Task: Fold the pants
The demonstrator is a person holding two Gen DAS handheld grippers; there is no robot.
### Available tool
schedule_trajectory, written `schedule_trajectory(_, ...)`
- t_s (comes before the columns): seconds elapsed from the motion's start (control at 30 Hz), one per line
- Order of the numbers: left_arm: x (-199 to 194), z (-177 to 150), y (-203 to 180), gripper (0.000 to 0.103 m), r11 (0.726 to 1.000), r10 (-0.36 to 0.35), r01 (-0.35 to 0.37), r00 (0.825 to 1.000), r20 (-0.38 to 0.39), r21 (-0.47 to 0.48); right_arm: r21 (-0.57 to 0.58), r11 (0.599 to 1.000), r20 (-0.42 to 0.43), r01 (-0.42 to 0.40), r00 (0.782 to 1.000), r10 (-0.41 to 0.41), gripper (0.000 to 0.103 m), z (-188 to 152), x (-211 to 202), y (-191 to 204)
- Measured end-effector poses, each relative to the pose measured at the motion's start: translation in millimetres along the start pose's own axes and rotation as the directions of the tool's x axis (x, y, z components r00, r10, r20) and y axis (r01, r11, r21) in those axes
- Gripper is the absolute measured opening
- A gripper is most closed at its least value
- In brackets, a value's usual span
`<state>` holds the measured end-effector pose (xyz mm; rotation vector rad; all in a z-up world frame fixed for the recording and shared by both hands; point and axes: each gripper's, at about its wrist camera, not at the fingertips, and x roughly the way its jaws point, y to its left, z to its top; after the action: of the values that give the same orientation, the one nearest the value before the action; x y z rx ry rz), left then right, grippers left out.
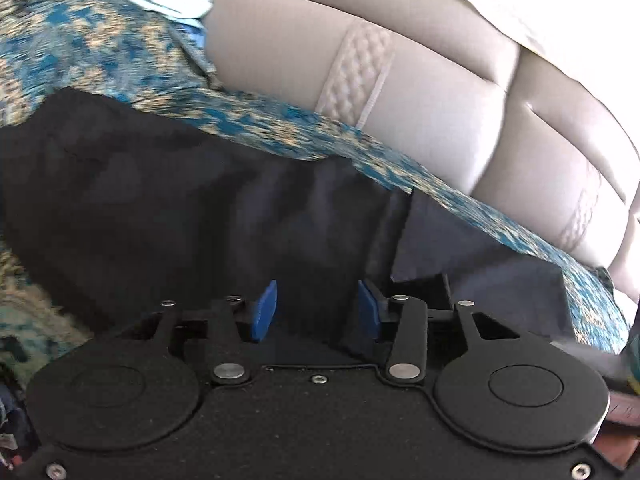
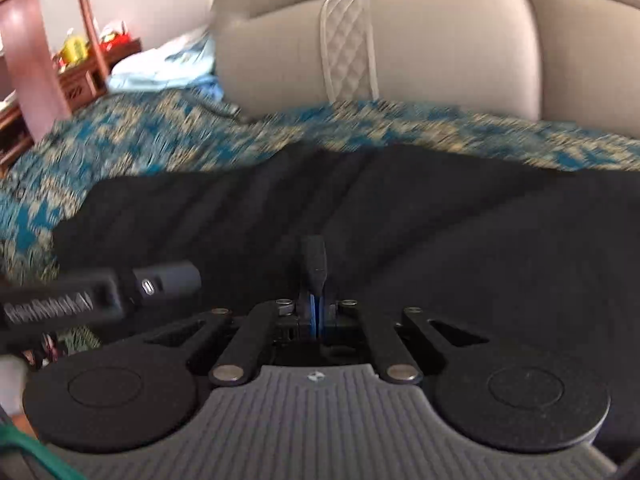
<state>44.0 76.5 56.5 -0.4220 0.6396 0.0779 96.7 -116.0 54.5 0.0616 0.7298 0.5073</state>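
Now we see the black pants (image 1: pixel 180 200) spread across a bed covered in a blue-and-tan patterned bedspread (image 1: pixel 80 40), just before a beige padded headboard (image 1: pixel 420 100) with a quilted strip. From the left wrist view, the left gripper (image 1: pixel 316 308) hangs low over the dark cloth with its blue pads (image 1: pixel 264 310) standing apart; fabric lies beneath and between them, but neither pad presses on it. To the right of that gripper a folded edge of the pants (image 1: pixel 416 240) shows as a lighter flap near the bedspread's border.

In the right wrist view, the right gripper (image 2: pixel 314 276) has its fingers pressed together, only a thin blue line showing between them. Whether a pinch of cloth sits in that seam we cannot tell, since the picture is blurred and the cloth is as dark as the fingertips. At the left of this view the other gripper's black body (image 2: pixel 100 296) reaches in over the pants. Pale blue bedding (image 2: pixel 160 64) is heaped at the far left corner of the bed, beside wooden furniture (image 2: pixel 36 60).
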Motion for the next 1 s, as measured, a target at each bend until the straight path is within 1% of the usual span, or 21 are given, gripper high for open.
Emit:
schedule_trajectory(0.1, -7.5, 1.9, 18.8, 0.044, 0.999, 0.021, -0.021, 1.0, -0.001, -0.033, -0.009, 1.0, 0.006, -0.018, 1.0, 0.018, 0.004, 1.2, 2.0, 8.9)
schedule_trajectory(0.2, -12.2, 5.2, 31.5, 0.045, 0.999, 0.034, -0.034, 0.999, 0.0, -0.041, 0.006, 0.999, -0.004, -0.051, 0.999, 0.051, 0.004, 2.6, 3.9, 13.5)
schedule_trajectory(0.3, -18.2, 8.4, 38.4, 0.049, 0.999, 0.03, -0.03, 1.0, 0.005, -0.034, -0.032, 0.997, -0.004, -0.071, 0.997, 0.071, 0.006, 1.2, 7.4, 23.5)
schedule_trajectory(0.4, -18.6, 10.9, 37.5, 0.05, 0.999, 0.025, -0.025, 1.0, 0.007, -0.025, -0.088, 0.99, 0.016, -0.113, 0.993, 0.115, 0.013, -2.5, 3.5, 30.9)
schedule_trajectory(0.47, -16.6, 12.5, 35.0, 0.051, 1.0, 0.015, -0.015, 1.0, 0.005, -0.025, -0.094, 0.982, 0.022, -0.163, 0.986, 0.166, 0.023, -4.0, 1.4, 32.1)
schedule_trajectory(0.5, -15.8, 12.9, 34.2, 0.051, 1.0, 0.009, -0.009, 1.0, 0.002, -0.027, -0.091, 0.977, 0.017, -0.191, 0.981, 0.193, 0.025, -5.2, -0.5, 30.8)
schedule_trajectory(0.53, -15.0, 12.7, 32.7, 0.051, 1.0, 0.003, -0.003, 1.0, -0.001, -0.028, -0.089, 0.971, 0.008, -0.221, 0.975, 0.223, 0.034, -6.5, -2.6, 29.7)
schedule_trajectory(0.57, -13.9, 12.9, 31.1, 0.051, 1.0, -0.004, 0.003, 1.0, -0.006, -0.029, -0.085, 0.965, -0.001, -0.246, 0.969, 0.247, 0.053, -7.3, -4.0, 28.7)
schedule_trajectory(0.6, -13.0, 13.0, 29.2, 0.051, 1.0, -0.011, 0.011, 1.0, -0.011, -0.029, -0.083, 0.962, 0.0, -0.26, 0.965, 0.261, 0.059, -8.3, -5.3, 27.9)
schedule_trajectory(0.63, -12.6, 13.0, 26.9, 0.051, 0.999, -0.021, 0.021, 1.0, -0.013, -0.026, -0.08, 0.96, 0.006, -0.27, 0.963, 0.271, 0.067, -9.4, -8.6, 26.0)
schedule_trajectory(0.67, -13.0, 12.3, 24.3, 0.051, 0.999, -0.031, 0.031, 0.999, -0.013, -0.02, -0.08, 0.959, 0.015, -0.273, 0.961, 0.275, 0.07, -10.1, -12.7, 24.1)
schedule_trajectory(0.7, -13.4, 12.1, 21.2, 0.051, 0.999, -0.045, 0.044, 0.999, -0.013, -0.01, -0.077, 0.959, 0.029, -0.273, 0.961, 0.276, 0.07, -11.1, -17.7, 21.0)
schedule_trajectory(0.77, -14.6, 11.5, 13.5, 0.049, 0.996, -0.083, 0.083, 0.996, -0.018, 0.017, -0.054, 0.965, 0.057, -0.257, 0.964, 0.26, 0.074, -12.9, -27.8, 13.0)
schedule_trajectory(0.83, -14.4, 9.3, 4.8, 0.048, 0.991, -0.122, 0.124, 0.992, -0.038, 0.048, -0.03, 0.978, 0.098, -0.207, 0.973, 0.209, 0.077, -16.3, -40.7, 2.5)
schedule_trajectory(0.87, -13.4, 7.7, 0.0, 0.048, 0.988, -0.135, 0.138, 0.99, -0.05, 0.063, -0.026, 0.986, 0.119, -0.165, 0.979, 0.167, 0.08, -18.2, -46.7, -2.1)
schedule_trajectory(0.9, -11.7, 5.3, -4.9, 0.048, 0.986, -0.139, 0.144, 0.988, -0.06, 0.08, -0.022, 0.994, 0.145, -0.104, 0.984, 0.106, 0.081, -20.8, -53.5, -7.2)
schedule_trajectory(0.93, -8.5, 2.1, -10.6, 0.048, 0.985, -0.13, 0.137, 0.989, -0.068, 0.103, -0.02, 0.999, 0.162, -0.045, 0.986, 0.048, 0.085, -23.4, -58.2, -10.8)
schedule_trajectory(1.0, -2.2, -5.2, -20.2, 0.049, 0.984, -0.097, 0.107, 0.993, -0.074, 0.141, -0.007, 0.996, 0.197, 0.088, 0.977, -0.084, 0.089, -29.8, -67.9, -17.9)
